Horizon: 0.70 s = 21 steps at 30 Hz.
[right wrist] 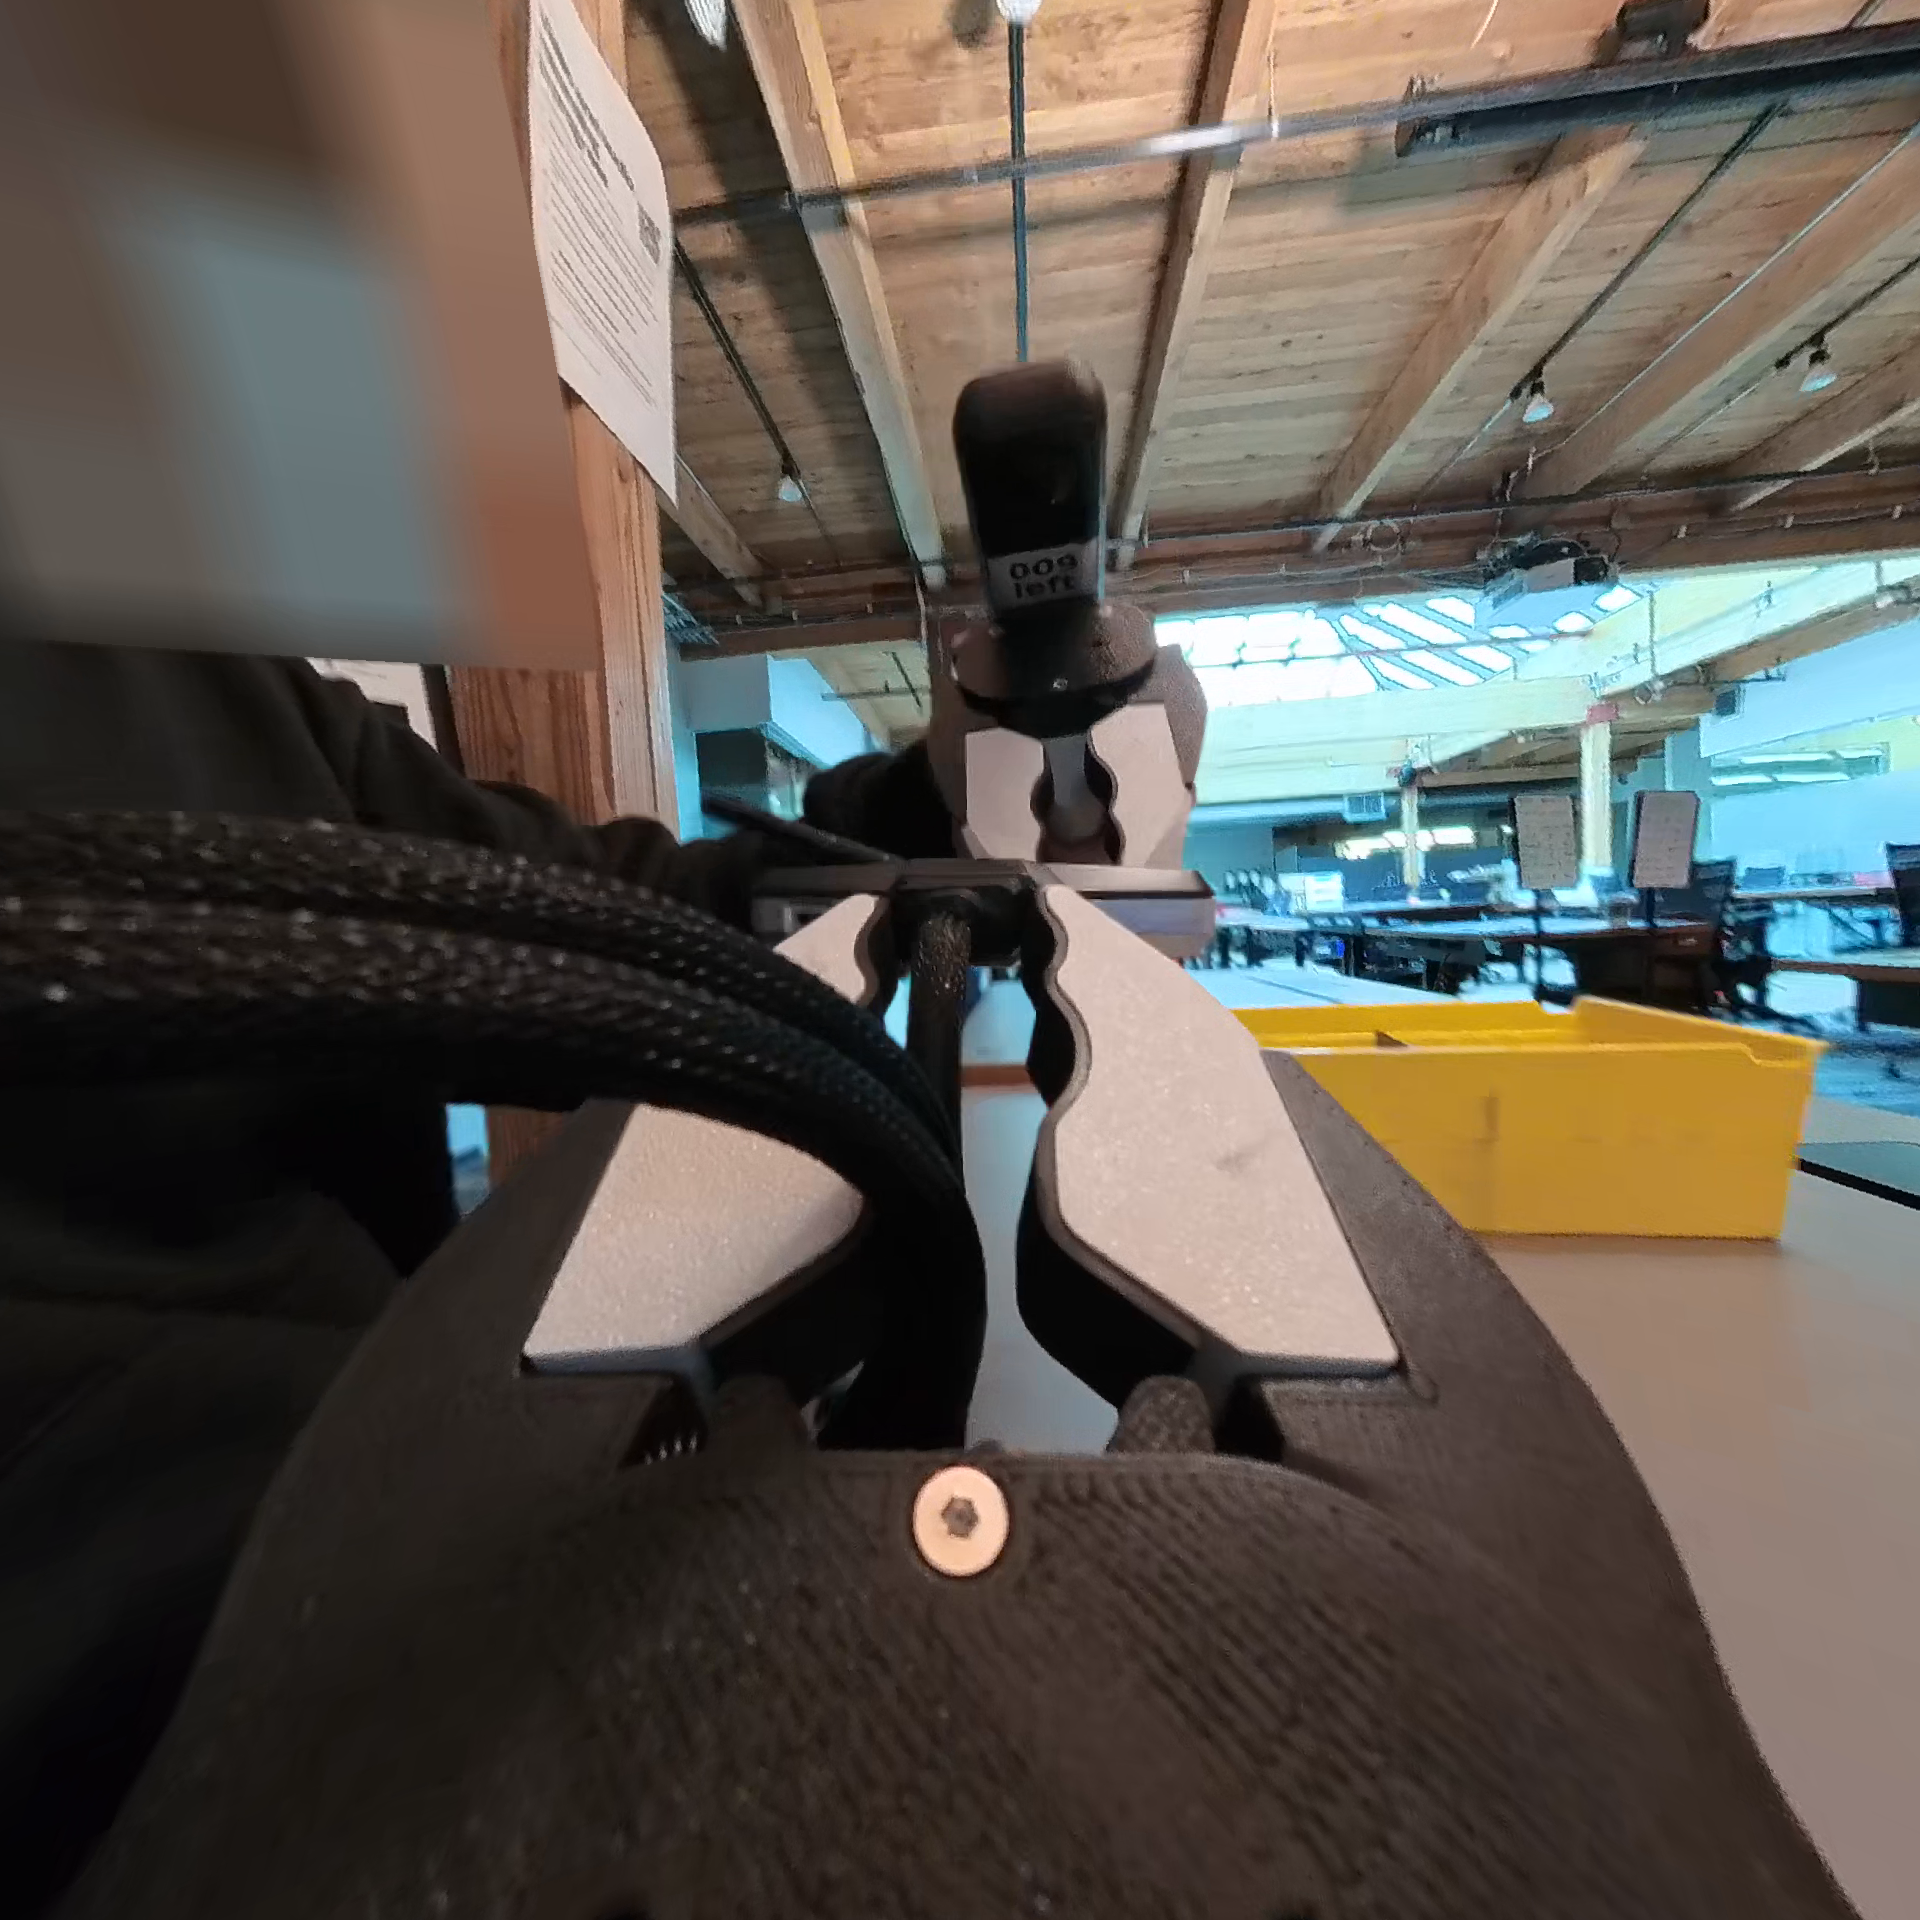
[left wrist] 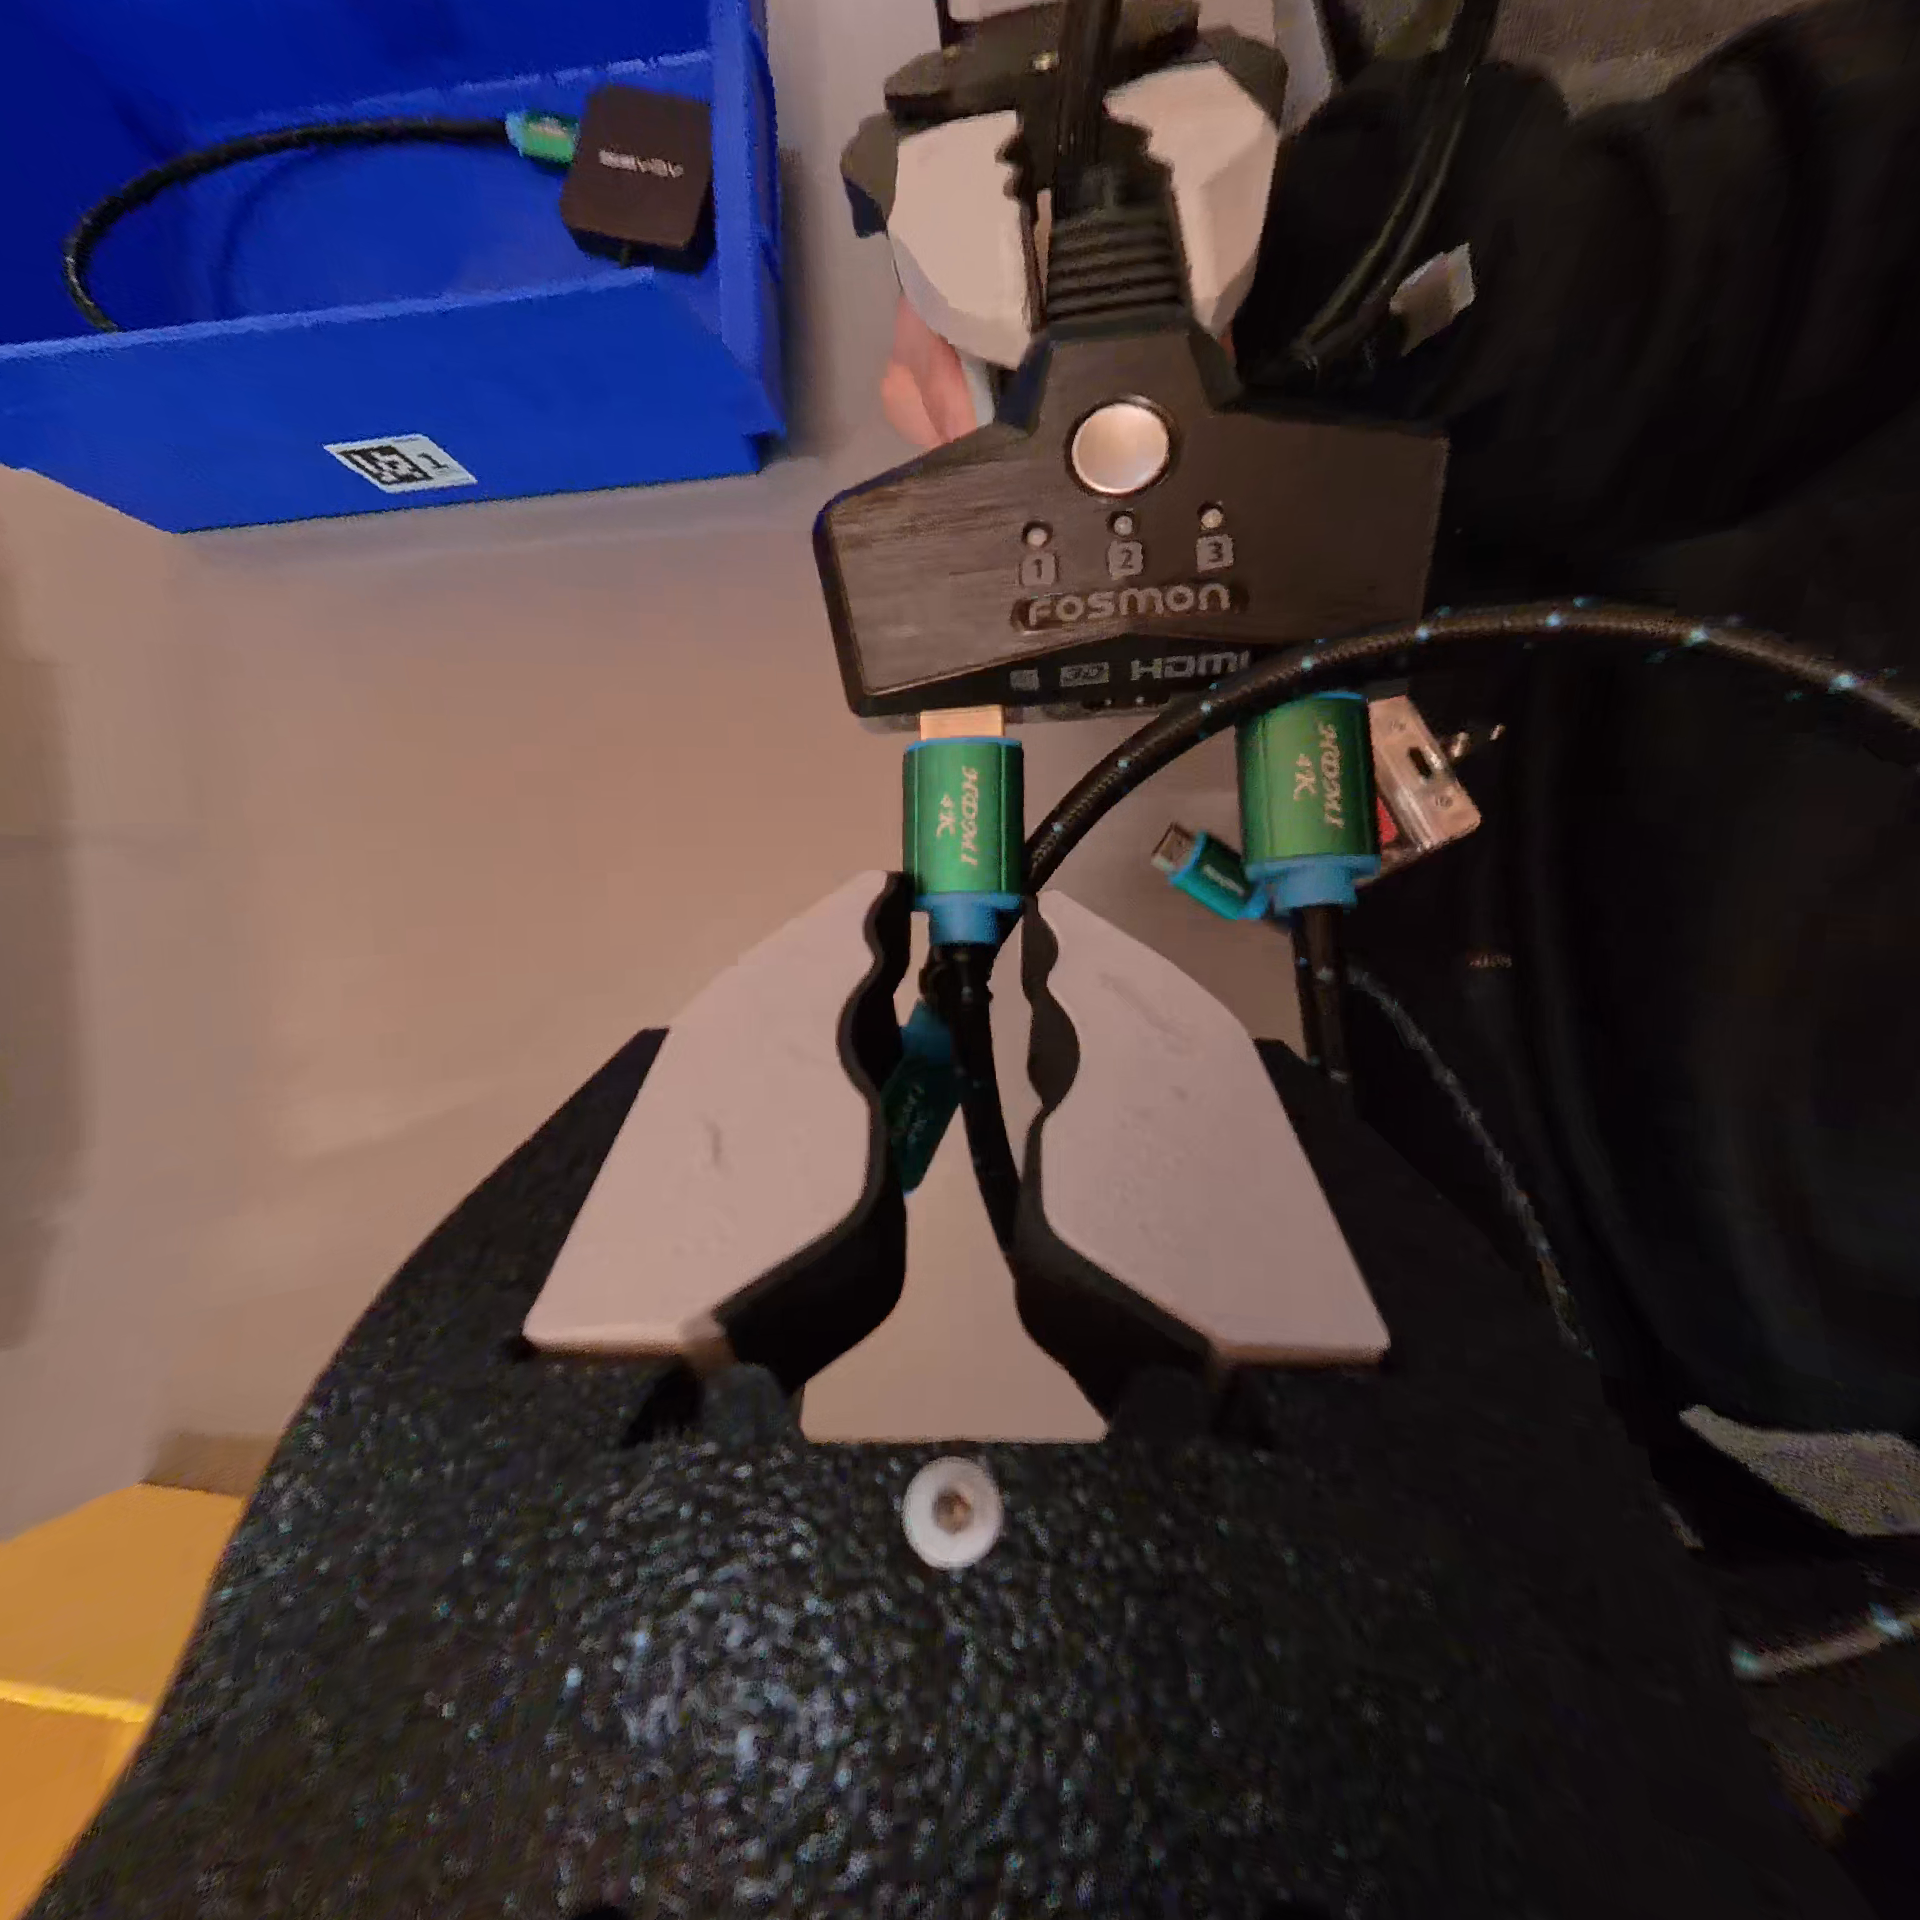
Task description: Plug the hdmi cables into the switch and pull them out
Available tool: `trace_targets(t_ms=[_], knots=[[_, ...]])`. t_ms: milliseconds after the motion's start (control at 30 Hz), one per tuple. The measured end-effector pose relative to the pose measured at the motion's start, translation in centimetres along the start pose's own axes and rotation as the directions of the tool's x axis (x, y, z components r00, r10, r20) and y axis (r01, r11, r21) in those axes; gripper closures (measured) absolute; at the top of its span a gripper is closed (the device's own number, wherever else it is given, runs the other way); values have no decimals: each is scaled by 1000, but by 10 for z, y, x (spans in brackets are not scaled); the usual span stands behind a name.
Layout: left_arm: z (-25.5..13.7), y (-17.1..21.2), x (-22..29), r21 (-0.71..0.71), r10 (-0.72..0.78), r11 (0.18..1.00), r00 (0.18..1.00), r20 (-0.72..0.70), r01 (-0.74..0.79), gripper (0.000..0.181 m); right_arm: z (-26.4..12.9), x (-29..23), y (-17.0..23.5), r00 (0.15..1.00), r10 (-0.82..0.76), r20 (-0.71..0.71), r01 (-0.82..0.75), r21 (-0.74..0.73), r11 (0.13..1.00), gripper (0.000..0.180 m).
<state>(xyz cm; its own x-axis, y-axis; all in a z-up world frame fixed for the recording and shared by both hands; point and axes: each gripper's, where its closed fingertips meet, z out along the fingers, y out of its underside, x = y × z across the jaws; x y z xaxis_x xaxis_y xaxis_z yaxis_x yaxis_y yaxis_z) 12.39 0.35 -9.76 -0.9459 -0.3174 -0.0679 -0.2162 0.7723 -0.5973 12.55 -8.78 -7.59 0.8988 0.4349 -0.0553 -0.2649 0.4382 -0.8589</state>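
The black HDMI switch (left wrist: 1132, 561) hangs in the air, seen edge-on in the right wrist view (right wrist: 1091, 883). My right gripper (right wrist: 961, 914) is shut on the switch's own cable at its ribbed strain relief (left wrist: 1112, 249); it shows at the top of the left wrist view (left wrist: 1096, 307). My left gripper (left wrist: 961, 904) is shut on the rear end of a green HDMI plug (left wrist: 961, 821). The plug's metal tip (left wrist: 961, 722) is partly inside the switch's left port. A second green plug (left wrist: 1309, 800) sits under the right port, its top hidden by a braided cable (left wrist: 1455, 639).
A blue bin (left wrist: 416, 395) at the back left holds a small black box with a cable. A yellow bin (right wrist: 1538, 1122) stands on the grey table. A teal micro plug (left wrist: 1205, 868) and a silver adapter (left wrist: 1423, 790) dangle nearby. A person's black sleeve (left wrist: 1610, 260) is at right.
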Motion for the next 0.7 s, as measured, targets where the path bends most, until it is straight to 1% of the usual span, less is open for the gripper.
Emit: trace_targets(t_ms=[33, 100, 133, 333, 467, 533, 667, 700], knots=[[-1, -2, 2, 34, -6, 999, 1000, -9, 7, 160, -1, 0, 1, 1000, -13, -7, 13, -23, 1000, 155], [-4, -8, 6, 111, 27, 993, 1000, -11, -26, 158, -1, -3, -5, 1000, -28, 10, 27, 12, 1000, 156], [-5, -9, 6, 128, 40, 991, 999, 0, -40, 157, -1, -2, -6, 1000, -30, 6, 30, 17, 999, 156], [-8, -15, 13, 199, -36, 978, 993, -108, 57, 153, -4, -4, -9, 999, -34, 26, 33, 57, 998, 156], [-12, -17, 9, 190, -52, 979, 994, -94, 70, 154, -5, -3, -10, 999, -49, 18, 48, 56, 997, 156], [-14, -18, 10, 175, -62, 981, 992, -107, 80, 151, -5, -4, -9, 998, -51, 20, 50, 51, 997, 157], [-18, -22, -1, 165, -104, 980, 993, -60, 113, 148, -4, -4, -5, 998, -62, 19, 61, 21, 998, 156], [-16, -21, -1, 143, -110, 983, 993, -52, 116, 147, -3, -4, -5, 998, -66, 18, 65, 20, 998, 156]])
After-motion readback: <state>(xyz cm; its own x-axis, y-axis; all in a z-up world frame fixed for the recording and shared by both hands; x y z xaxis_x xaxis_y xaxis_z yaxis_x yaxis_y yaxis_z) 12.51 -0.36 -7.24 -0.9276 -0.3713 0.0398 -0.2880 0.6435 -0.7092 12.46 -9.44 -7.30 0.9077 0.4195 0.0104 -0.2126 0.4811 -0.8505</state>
